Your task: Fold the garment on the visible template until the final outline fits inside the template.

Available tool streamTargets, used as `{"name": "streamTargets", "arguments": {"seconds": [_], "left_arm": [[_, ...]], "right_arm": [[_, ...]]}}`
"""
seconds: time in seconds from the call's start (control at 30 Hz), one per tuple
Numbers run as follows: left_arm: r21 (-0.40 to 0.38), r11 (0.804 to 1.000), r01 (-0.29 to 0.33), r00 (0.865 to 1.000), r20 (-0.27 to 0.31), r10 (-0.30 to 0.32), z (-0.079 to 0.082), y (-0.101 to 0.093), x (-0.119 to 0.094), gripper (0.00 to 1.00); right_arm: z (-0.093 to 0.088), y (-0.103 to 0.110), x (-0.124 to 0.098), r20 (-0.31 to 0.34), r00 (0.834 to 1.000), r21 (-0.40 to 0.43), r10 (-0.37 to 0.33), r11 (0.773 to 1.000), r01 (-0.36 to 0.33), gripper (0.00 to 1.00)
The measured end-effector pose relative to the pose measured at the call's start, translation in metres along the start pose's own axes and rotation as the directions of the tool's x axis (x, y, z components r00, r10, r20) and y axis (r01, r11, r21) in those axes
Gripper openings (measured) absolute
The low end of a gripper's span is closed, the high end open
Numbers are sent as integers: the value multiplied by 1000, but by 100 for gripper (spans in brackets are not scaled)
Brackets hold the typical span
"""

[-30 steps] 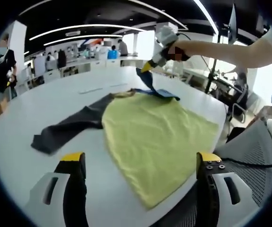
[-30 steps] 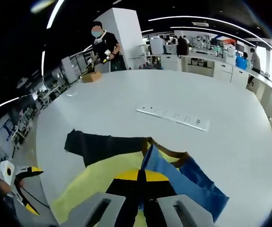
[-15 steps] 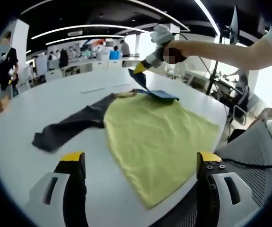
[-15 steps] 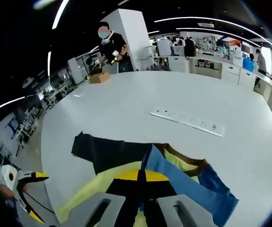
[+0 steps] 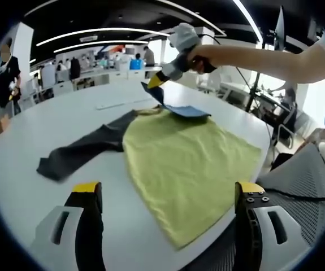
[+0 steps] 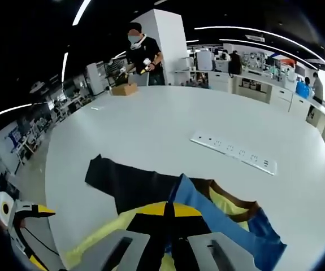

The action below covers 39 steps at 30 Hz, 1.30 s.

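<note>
The right gripper has its two jaws pressed together on a corner of the blue cloth. In the left gripper view the right gripper is up in the air above the far side of the table, and a hand holds it. The blue cloth hangs down from its tip to the far edge of the yellow sheet. One end of the blue cloth is lifted and the rest lies on the sheet.

In the right gripper view the blue cloth runs from the jaws off to the right and down onto the yellow sheet. A brown edge of cloth shows just beside the blue. A dark sleeve of the garment stretches out to the left over the white table.

The left gripper has its jaws wide apart and grips nothing. It hangs near the close edge of the table, with the yellow sheet lying in front of it and between its jaws. The dark sleeve lies on the table to the left of the sheet. In the right gripper view the left gripper shows at the lower left.

A white strip with sockets lies on the table past the garment. A person stands at the far end beside a small brown box.
</note>
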<state>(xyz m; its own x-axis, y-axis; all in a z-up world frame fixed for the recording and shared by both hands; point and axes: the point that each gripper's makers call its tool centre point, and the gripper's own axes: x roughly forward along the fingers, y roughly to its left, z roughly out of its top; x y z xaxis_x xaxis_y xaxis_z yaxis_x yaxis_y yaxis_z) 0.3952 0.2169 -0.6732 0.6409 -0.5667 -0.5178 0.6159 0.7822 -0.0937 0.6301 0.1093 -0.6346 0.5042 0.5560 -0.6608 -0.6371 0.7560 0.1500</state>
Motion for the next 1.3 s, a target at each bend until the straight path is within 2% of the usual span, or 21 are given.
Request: {"name": "streamTargets", "arguments": {"seconds": [0.2,0.63,0.97,1.1,1.3], "left_arm": [[-6,1000,-6,1000,-7,6,-3,2,-2,93],[-19,1000,-18,1000,-19,18,-10,6,-4,93],[-35,999,-27,999,-24,27,-15,9,-5,93],[-41,999,-33,999,-25,32,-17,11,-7,93],[-50,998,-43,999,-31,41,-20,16,-10,93]], "right_arm": [[3,17,6,8,999,3,42,999,-42,0],[-3,40,18,-6,997,-16,83,996,-83,0],[-24,48,39,-43,995,-16,93,995,-94,0],[-30,51,49,-40,994,24,101,995,-100,0],[-37,52,63,-45,994,37,100,995,-98,0]]}}
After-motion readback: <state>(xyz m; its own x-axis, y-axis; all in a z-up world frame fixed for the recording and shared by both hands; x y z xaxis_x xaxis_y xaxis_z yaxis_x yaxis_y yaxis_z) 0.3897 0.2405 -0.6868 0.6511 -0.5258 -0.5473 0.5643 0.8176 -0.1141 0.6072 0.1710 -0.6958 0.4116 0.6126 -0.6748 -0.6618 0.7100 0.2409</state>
